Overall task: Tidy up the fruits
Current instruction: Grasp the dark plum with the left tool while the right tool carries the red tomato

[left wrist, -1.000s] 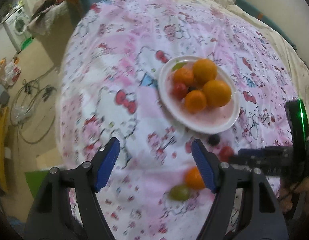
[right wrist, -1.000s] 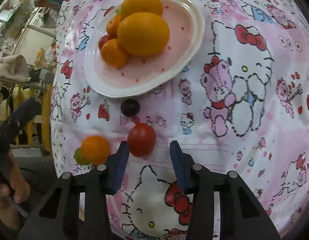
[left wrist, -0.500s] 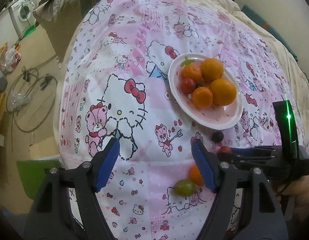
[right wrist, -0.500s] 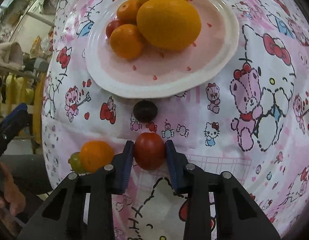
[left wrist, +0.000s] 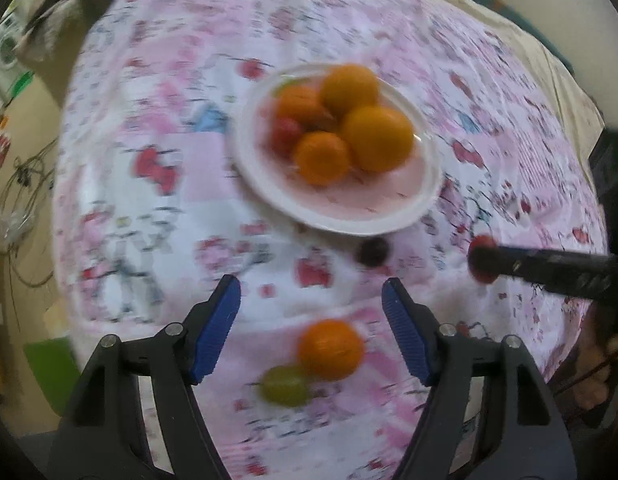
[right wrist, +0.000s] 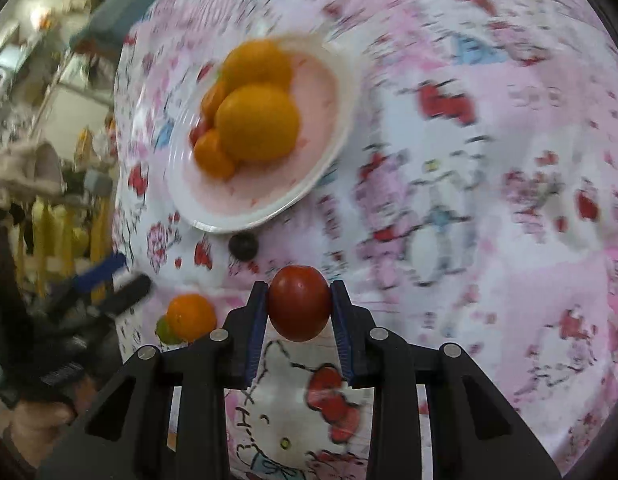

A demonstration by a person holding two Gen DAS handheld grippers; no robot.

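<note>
Lifting red tomato [right wrist: 299, 307] in right claw [right wrist: 299, 312], previously resting on cloth [right wrist: 489, 200]

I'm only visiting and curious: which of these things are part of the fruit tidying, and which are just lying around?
Part of the job:
- white plate already piled with oranges
- red tomato gripped by the right gripper
- small orange, green fruit and dark fruit, loose on the cloth
- left gripper, closing, nothing between its fingers yet

Just lying about:
- patterned pink bedcover
- cables on the floor
</note>
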